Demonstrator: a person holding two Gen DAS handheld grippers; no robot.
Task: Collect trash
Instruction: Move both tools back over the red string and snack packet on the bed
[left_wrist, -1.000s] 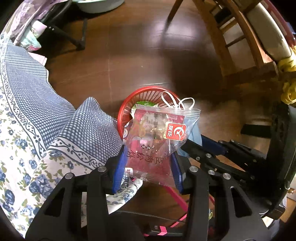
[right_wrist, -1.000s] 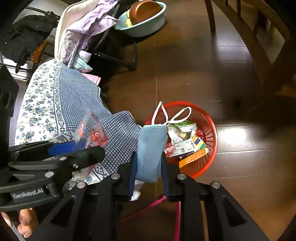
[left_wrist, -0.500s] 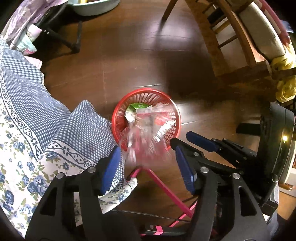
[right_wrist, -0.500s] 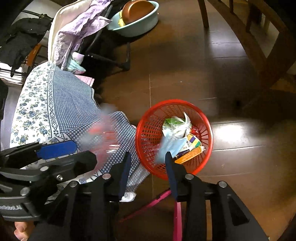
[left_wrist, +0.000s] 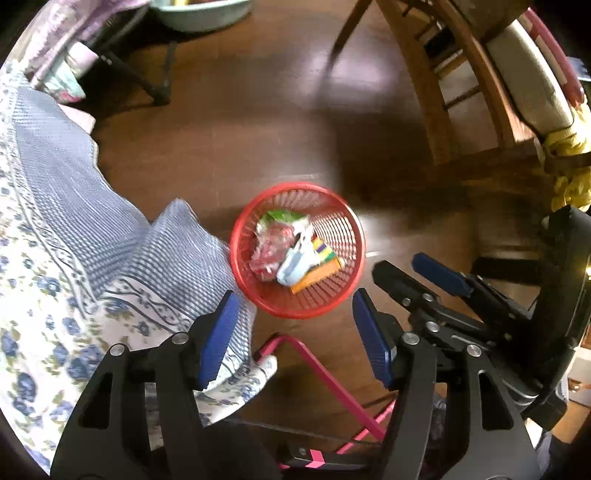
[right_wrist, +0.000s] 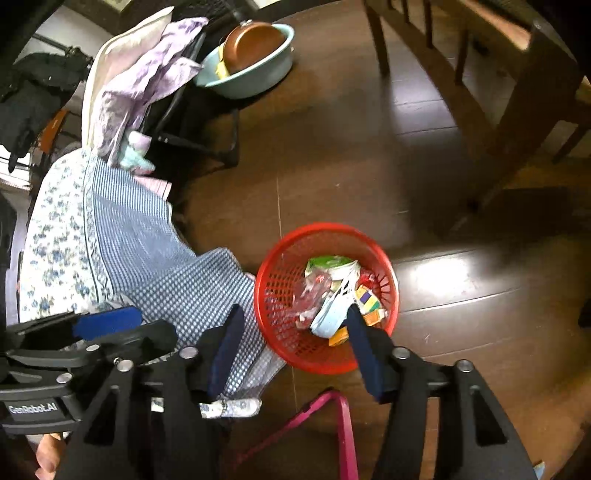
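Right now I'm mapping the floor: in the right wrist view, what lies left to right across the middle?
Floral and checked cloth → red basket holding snack wrapper, then face mask, then small boxes → bare wooden floor.

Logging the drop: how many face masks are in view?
1: the blue face mask lies in the red basket on the floor, among wrappers. Others could be buried beneath.

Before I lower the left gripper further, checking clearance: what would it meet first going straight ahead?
Probably the red basket; the open left gripper points at its near rim, though depth is unclear.
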